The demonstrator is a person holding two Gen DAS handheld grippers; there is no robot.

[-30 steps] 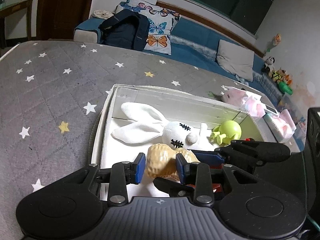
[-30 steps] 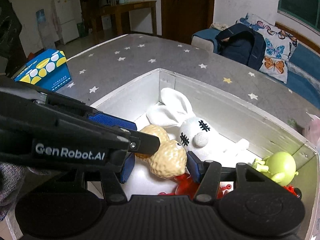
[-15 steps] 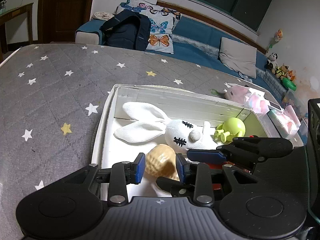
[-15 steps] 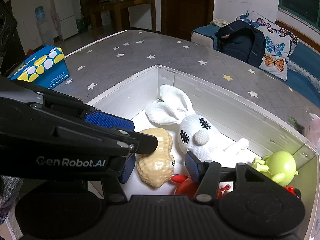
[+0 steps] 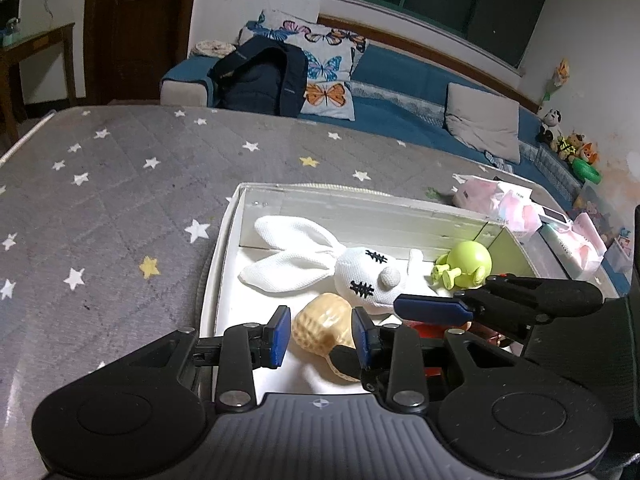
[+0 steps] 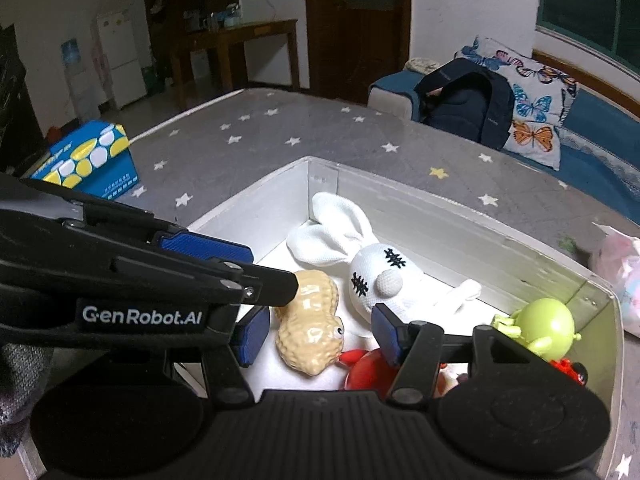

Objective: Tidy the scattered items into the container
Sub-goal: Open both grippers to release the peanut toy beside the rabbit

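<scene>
A white open box (image 5: 230,240) (image 6: 460,222) sits on the grey star-patterned surface. Inside lie a white plush rabbit (image 5: 320,264) (image 6: 372,264), a tan peanut toy (image 5: 320,324) (image 6: 312,328), a green round toy (image 5: 466,262) (image 6: 542,326) and a red toy (image 6: 366,370). My left gripper (image 5: 320,334) is open above the peanut, its jaws apart and clear of it. My right gripper (image 6: 316,332) is open and empty over the box, with the peanut lying below between its jaws. The right gripper's finger crosses the left wrist view (image 5: 500,304).
A blue and yellow tissue box (image 6: 86,164) stands at the left of the surface. Pink packets (image 5: 504,204) lie beyond the box's far right corner. A blue sofa with a dark backpack (image 5: 260,76) and cushions is behind.
My left gripper let go of the peanut toy, which dropped onto the box floor. Both grippers have lifted and drawn back a little.
</scene>
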